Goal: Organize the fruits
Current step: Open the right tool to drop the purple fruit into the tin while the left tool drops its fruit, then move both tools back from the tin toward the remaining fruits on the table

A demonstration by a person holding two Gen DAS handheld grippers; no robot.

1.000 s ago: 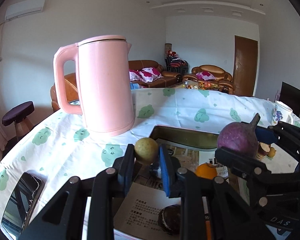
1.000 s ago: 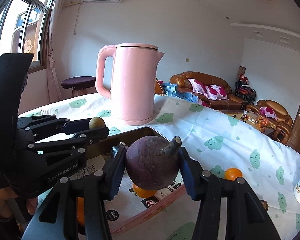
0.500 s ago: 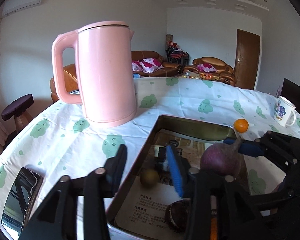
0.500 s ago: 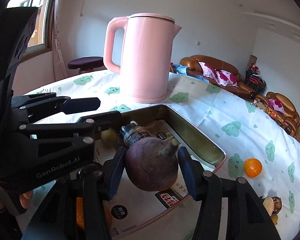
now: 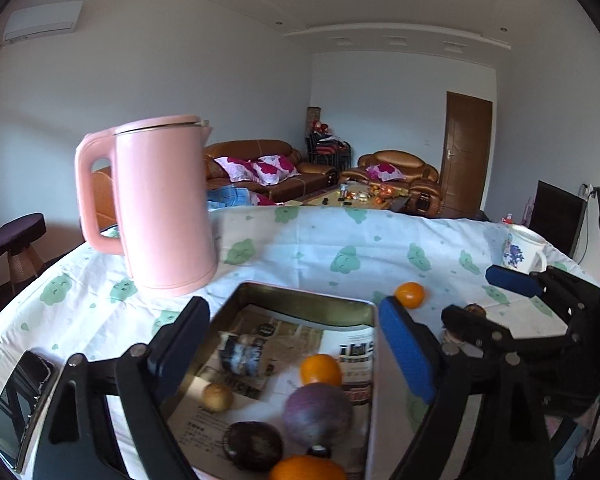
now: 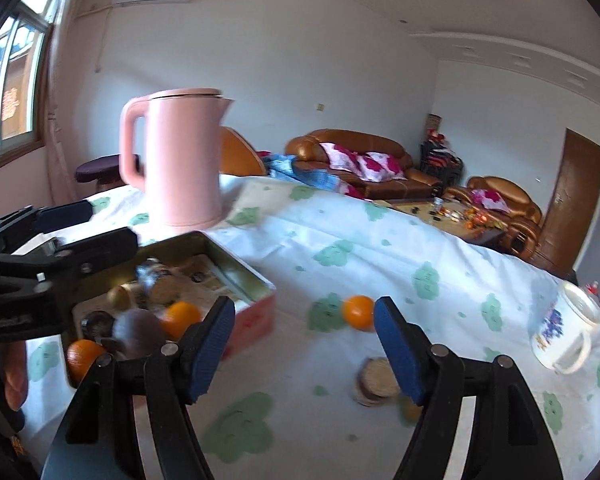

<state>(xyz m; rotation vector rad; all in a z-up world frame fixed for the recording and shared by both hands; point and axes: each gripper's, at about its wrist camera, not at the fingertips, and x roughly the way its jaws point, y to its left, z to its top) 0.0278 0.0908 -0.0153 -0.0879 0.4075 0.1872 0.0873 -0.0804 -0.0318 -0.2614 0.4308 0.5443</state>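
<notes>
Five fruits are seen lying in the tin tray (image 5: 370,364): purple fruit (image 5: 318,408), two oranges, small yellow fruit (image 5: 218,397), dark fruit. Left gripper (image 5: 296,344) and right gripper (image 6: 304,340) jaws are opening, nothing between. One orange (image 6: 358,312) on the desk (image 6: 380,248), right of the tray, is judged left.

**Colours and Patterns**

Tablecloth (image 6: 380,264) on the surface: white, printed with pale green cloud-like motifs. Kettle (image 5: 160,204): uniform pink. Tray (image 5: 300,300): dull gold inner walls, pink outer side, lined with black-and-white printed paper. Fruits in the tray: one purple round fruit (image 5: 317,408), two orange (image 5: 320,369), one yellowish-tan (image 5: 218,397), one dark brown (image 5: 253,445). Loose orange (image 6: 358,311) on the cloth: bright orange. Mug (image 6: 568,328) near the right edge: white with blue floral print. Claw pads (image 6: 398,350): blue on black frames.
</notes>
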